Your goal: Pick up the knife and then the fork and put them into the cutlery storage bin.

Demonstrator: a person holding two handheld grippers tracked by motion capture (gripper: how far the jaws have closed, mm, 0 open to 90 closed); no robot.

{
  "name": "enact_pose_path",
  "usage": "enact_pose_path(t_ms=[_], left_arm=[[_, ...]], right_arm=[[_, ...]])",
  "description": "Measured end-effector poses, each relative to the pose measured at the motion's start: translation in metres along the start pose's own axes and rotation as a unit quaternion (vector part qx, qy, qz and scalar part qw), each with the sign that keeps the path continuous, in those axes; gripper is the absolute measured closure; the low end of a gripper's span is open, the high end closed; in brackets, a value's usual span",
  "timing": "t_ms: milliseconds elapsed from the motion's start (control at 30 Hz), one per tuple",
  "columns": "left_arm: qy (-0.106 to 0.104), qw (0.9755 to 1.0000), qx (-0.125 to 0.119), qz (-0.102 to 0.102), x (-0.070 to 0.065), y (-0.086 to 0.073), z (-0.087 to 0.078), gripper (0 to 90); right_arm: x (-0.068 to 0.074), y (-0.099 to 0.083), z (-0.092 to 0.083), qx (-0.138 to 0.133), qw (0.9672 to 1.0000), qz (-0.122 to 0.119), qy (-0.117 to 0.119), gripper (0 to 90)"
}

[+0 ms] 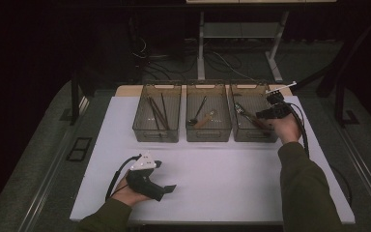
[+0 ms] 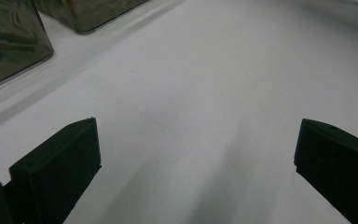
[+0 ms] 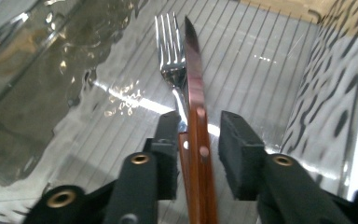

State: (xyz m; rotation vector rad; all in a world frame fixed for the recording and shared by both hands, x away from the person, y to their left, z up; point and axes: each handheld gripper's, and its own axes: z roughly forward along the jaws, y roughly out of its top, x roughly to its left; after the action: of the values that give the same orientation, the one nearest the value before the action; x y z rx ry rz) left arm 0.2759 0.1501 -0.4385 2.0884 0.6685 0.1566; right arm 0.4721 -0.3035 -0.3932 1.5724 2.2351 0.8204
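now, r gripper (image 3: 196,135): jaws parted, knife (image 3: 199,140) sat between, a gap seen beside the pads
knife: laid in rightmost bin (image 1: 251,135), beside fork (image 3: 170,51)
l gripper (image 2: 196,158): spread wide, nothing held, rested on table (image 2: 214,70)

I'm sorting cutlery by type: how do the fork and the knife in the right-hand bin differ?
The fork ends in four tines; the knife ends in one pointed blade. The fork's visible part is all silvery metal; the knife has a brown riveted wooden handle. The knife lies partly over the fork. Both lie lengthwise, side by side, in the clear bin.
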Motion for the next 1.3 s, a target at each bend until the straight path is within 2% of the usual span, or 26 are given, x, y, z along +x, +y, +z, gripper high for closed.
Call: enact_pose_path(t_ms=[33,133,233,333,633,767,933,1033,1300], left_arm=[[0.000,1.0000,0.000,0.000,0.000,0.000,0.000,0.0],[0.001,1.0000,-0.001,0.000,0.000,0.000,0.000,0.0],[0.003,1.0000,-0.001,0.000,0.000,0.000,0.000,0.0],[0.002,1.0000,-0.002,0.001,0.000,0.000,0.000,0.0],[0.005,1.0000,-0.004,0.002,0.000,0.000,-0.001,0.0],[0.006,1.0000,-0.004,0.003,0.000,0.000,-0.001,0.0],[0.006,1.0000,-0.005,0.003,0.000,0.000,-0.001,0.0],[0.006,1.0000,-0.005,0.003,0.000,0.000,-0.002,0.0],[0.007,0.9999,-0.007,0.007,0.000,0.000,-0.003,0.0]], right_arm=[[-0.001,0.000,-0.001,-0.007,1.0000,-0.003,0.000,61.1],[-0.003,0.000,-0.006,-0.024,0.9996,0.010,0.007,52.6],[-0.004,-0.001,-0.010,-0.040,0.9991,0.003,0.008,44.5],[-0.004,-0.002,-0.015,-0.055,0.9983,0.006,0.021,37.9],[0.001,-0.012,-0.029,-0.079,0.9956,-0.022,0.044,21.1],[0.003,-0.018,-0.035,-0.087,0.9943,-0.030,0.053,20.0],[0.006,-0.030,-0.045,-0.106,0.9903,-0.041,0.080,18.7],[0.011,-0.037,-0.050,-0.107,0.9897,-0.051,0.080,18.0],[0.027,-0.059,-0.068,-0.133,0.9827,-0.078,0.102,15.3]])
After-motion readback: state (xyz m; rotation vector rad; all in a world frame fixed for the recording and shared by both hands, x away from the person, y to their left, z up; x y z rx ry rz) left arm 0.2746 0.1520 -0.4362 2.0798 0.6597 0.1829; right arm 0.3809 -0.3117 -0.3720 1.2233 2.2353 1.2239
